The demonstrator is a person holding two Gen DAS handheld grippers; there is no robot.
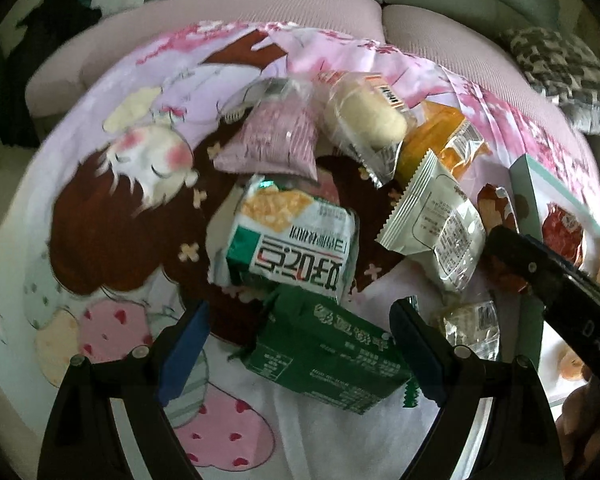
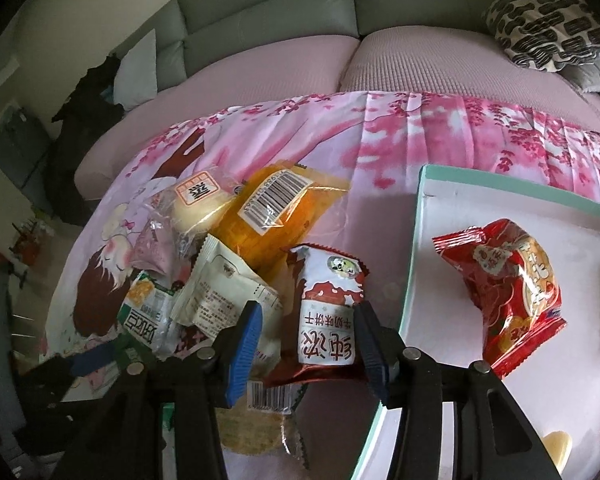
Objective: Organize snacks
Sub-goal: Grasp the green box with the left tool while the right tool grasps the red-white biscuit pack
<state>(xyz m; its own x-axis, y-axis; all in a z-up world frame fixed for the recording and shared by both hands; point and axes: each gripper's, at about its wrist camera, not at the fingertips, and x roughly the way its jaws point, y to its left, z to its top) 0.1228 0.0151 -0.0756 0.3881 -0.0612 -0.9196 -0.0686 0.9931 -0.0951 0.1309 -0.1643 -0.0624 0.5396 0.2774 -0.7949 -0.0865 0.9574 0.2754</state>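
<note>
Left wrist view looks down on a heap of snack packets on the pink cartoon-print cloth (image 1: 112,208); the left claw (image 1: 300,344) stands spread wide around a dark green packet (image 1: 324,356), its blue pads clear of it. Only this view shows that packet whole. The right wrist view alone shows the right claw (image 2: 306,344) part-spread astride a red-and-white biscuit packet (image 2: 328,312), pads not pressing, and a red packet (image 2: 504,292) lying in the teal-rimmed tray (image 2: 416,248).
</note>
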